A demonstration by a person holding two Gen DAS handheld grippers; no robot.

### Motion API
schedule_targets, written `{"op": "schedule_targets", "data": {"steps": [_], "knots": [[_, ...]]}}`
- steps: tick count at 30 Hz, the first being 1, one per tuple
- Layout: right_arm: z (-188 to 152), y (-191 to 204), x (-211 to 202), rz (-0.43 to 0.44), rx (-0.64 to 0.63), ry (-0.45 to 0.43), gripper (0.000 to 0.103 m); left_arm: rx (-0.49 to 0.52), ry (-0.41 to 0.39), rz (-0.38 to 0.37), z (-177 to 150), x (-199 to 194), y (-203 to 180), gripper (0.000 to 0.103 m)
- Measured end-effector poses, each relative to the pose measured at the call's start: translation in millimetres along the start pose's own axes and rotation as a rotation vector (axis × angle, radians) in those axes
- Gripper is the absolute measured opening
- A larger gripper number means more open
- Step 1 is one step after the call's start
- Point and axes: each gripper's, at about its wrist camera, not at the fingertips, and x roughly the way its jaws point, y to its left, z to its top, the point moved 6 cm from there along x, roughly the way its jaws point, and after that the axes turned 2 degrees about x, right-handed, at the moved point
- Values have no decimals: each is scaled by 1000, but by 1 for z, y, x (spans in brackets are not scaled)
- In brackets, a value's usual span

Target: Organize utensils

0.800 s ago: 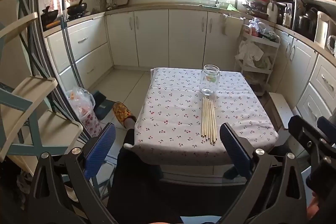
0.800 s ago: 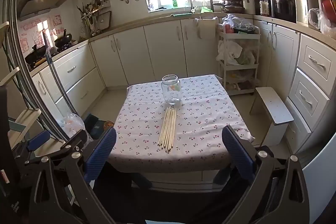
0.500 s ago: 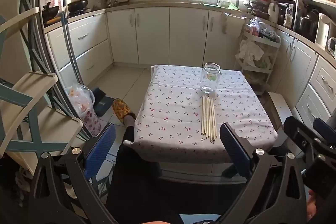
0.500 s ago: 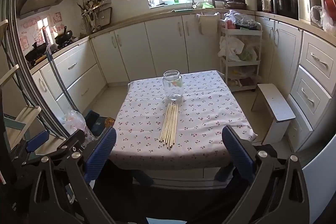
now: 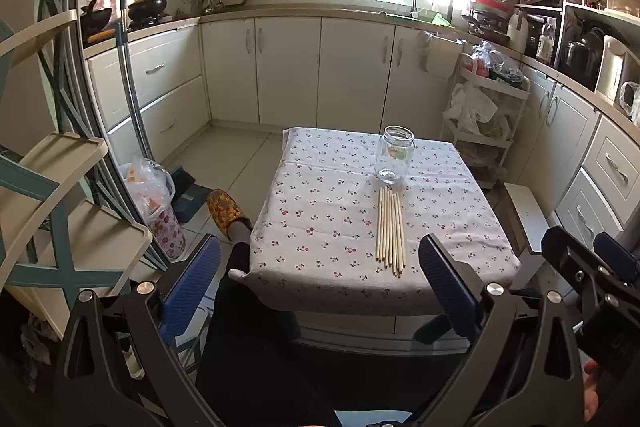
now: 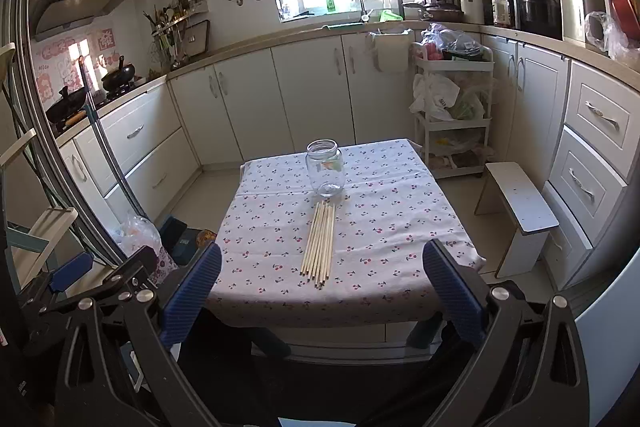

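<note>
Several wooden chopsticks [image 5: 390,229] lie side by side on a small table with a cherry-print cloth [image 5: 320,227]; they also show in the right wrist view [image 6: 319,243]. An empty clear glass jar [image 5: 394,159] stands upright just beyond their far ends, also seen in the right wrist view [image 6: 325,173]. My left gripper [image 5: 320,291] is open and empty, held short of the table's near edge. My right gripper [image 6: 320,295] is open and empty, also short of the near edge.
White kitchen cabinets [image 6: 304,95] ring the room. A white stool [image 6: 516,203] and a wheeled rack [image 6: 452,115] stand right of the table. A shelf frame [image 5: 48,211], a plastic bag [image 5: 148,187] and a slippered foot [image 5: 226,209] are on the left.
Both grippers have tilted or risen slightly, so the table sits a little lower in both views. The chopsticks and jar have not moved. Both grippers stay open.
</note>
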Motion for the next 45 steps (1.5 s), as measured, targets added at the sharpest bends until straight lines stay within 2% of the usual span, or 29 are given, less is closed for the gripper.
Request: {"op": "schedule_targets", "data": {"steps": [11, 45], "knots": [[0, 2, -2, 5, -6, 1, 97, -23, -7, 23, 2, -2, 8, 95], [-6, 12, -2, 16, -20, 12, 97, -31, 3, 25, -4, 1, 13, 95]]}}
